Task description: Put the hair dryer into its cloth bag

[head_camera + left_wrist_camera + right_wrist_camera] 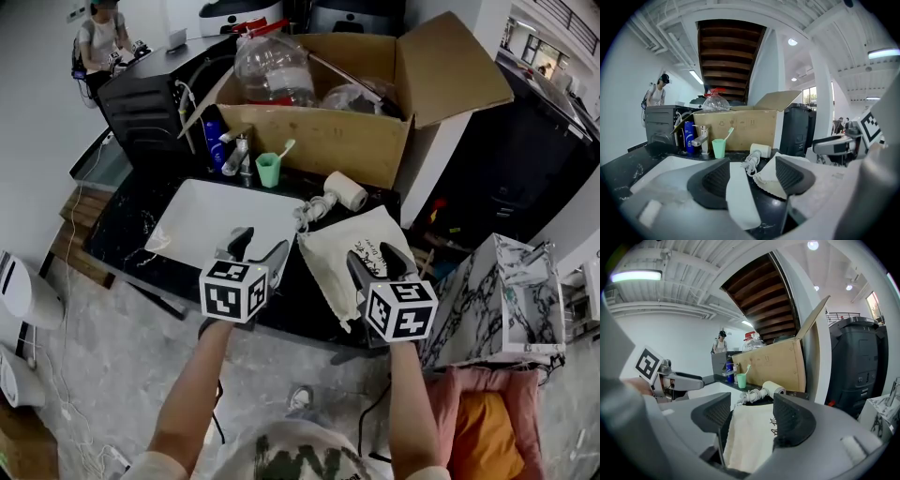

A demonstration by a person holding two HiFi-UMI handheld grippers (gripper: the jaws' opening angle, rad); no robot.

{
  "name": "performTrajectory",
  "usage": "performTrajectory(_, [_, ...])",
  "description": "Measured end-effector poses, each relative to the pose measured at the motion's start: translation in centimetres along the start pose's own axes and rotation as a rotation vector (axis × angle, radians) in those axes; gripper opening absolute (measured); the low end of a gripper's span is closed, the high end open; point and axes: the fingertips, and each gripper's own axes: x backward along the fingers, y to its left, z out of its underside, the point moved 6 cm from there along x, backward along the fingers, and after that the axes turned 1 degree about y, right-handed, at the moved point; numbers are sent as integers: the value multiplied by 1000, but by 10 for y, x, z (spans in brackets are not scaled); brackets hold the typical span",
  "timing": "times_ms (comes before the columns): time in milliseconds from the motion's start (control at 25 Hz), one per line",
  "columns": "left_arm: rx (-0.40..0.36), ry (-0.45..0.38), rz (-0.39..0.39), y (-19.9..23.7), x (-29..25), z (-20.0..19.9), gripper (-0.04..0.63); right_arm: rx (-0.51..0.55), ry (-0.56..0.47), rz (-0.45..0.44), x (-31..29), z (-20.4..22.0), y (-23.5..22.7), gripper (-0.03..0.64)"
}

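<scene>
Head view: hair dryer (339,190) lies on the counter (131,230) just behind the cloth bag (361,253), its barrel pointing right. The right gripper (378,261) is nearer.
Left gripper view: left gripper (752,174), jaws apart, empty.
Right gripper view: jaws apart, empty. The bag is directly ahead, the dryer beyond it.

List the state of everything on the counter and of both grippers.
hair dryer: lying on its side, cord bundled, outside the bag
cloth bag: lying flat on the counter
cardboard box: flaps open
green cup: upright, toothbrush inside
left gripper: jaws apart, empty
right gripper: jaws apart, empty
</scene>
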Motion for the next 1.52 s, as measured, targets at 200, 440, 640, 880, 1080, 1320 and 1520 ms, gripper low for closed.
performTrajectory(200, [-1,16,12,11,-18,-4,308,-4,22,-1,-16,1,-3,272])
performTrajectory(440, [-21,23,73,25,-39,-10,308,-8,48,35,-31,3,-1,272])
performTrajectory(640, [-68,32,185,37,-61,-18,308,-20,53,121,-39,2,5,272])
performTrajectory(880, [-124,57,309,57,-84,-22,308,-56,74,200,-56,8,21,272])
performTrajectory(1080, [-145,74,409,62,-100,-20,308,-28,137,264,-61,20,35,272])
performTrajectory(1320, [-148,81,497,59,-109,-18,308,23,239,313,-57,38,41,272])
performTrajectory(1520, [-152,99,544,54,-113,-10,308,40,302,333,-57,54,43,272])
